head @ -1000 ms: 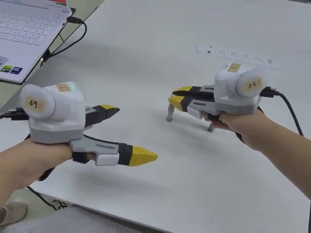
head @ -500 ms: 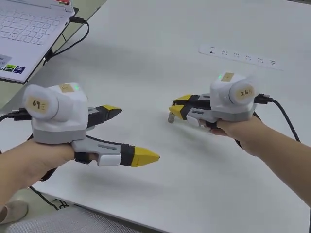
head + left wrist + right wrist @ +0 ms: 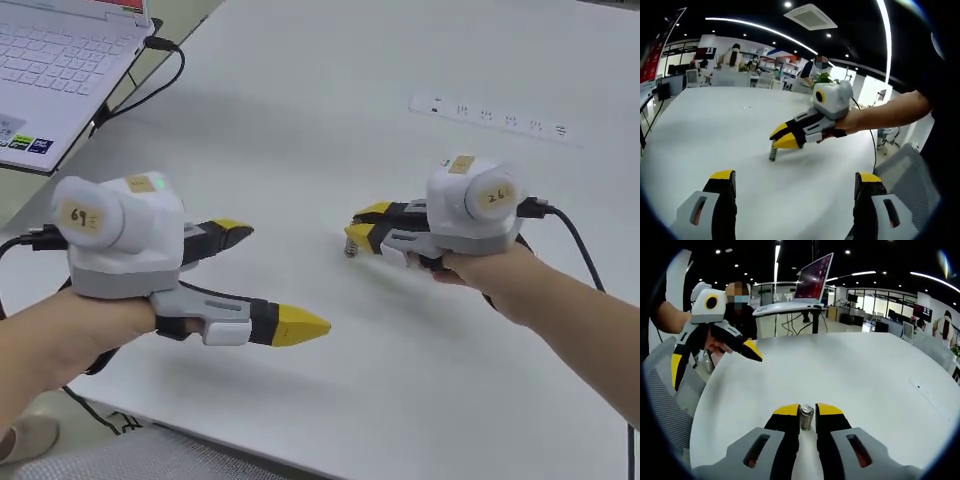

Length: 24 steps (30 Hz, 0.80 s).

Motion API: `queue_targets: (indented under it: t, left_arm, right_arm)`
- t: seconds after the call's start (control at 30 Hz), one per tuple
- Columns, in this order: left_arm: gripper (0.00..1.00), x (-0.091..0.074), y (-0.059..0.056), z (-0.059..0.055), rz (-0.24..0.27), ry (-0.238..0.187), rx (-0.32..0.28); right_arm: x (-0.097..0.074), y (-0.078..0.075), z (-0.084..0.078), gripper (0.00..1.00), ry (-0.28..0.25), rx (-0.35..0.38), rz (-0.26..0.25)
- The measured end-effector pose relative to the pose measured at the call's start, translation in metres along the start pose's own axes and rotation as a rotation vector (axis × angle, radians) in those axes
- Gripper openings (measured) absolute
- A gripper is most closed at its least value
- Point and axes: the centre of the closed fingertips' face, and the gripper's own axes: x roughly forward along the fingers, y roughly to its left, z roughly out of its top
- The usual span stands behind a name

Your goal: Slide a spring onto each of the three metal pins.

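Observation:
My right gripper (image 3: pixel 358 228) is shut on a small metal coil spring (image 3: pixel 351 246) that stands on the white table (image 3: pixel 300 130) just under its yellow tips. The right gripper view has the spring's rounded top (image 3: pixel 806 417) pinched between the two pads. From the left gripper view the spring (image 3: pixel 773 151) leans slightly below the right gripper (image 3: pixel 783 138). My left gripper (image 3: pixel 279 278) hovers open over the table's near left part, well apart from the spring, with nothing between its jaws (image 3: pixel 795 176). It also appears at the left of the right gripper view as the left gripper (image 3: pixel 715 361).
A laptop (image 3: pixel 50 60) sits at the far left with a black cable (image 3: pixel 150 85) trailing from it. A white power strip (image 3: pixel 495 117) lies at the back right. A grey mesh chair (image 3: pixel 670 405) stands by the near table edge.
The right gripper has sunk lower toward the table over the spring, so less of it shows. A second pin seen by the right hand earlier is now hidden. The left gripper stays put.

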Motion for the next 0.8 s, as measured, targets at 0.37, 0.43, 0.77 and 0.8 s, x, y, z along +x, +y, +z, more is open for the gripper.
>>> queue_targets:
  t: [0.37, 0.43, 0.77, 0.8]
  left_arm:
    - [0.96, 0.000, -0.001, 0.005, 0.002, -0.003, 0.011]
    - [0.96, 0.000, 0.000, 0.007, 0.004, -0.004, 0.014]
    - [0.94, 0.003, -0.003, 0.014, 0.000, -0.007, 0.039]
    - [0.94, 0.004, -0.004, 0.014, -0.001, -0.001, 0.047]
  right_arm:
    - [-0.004, -0.001, 0.013, 0.17, -0.039, 0.029, -0.006]
    - [-0.007, -0.001, 0.015, 0.20, -0.039, 0.027, -0.006]
    - [-0.031, -0.003, 0.018, 0.35, -0.053, 0.055, -0.018]
    - [-0.035, -0.003, 0.019, 0.37, -0.056, 0.062, -0.020]
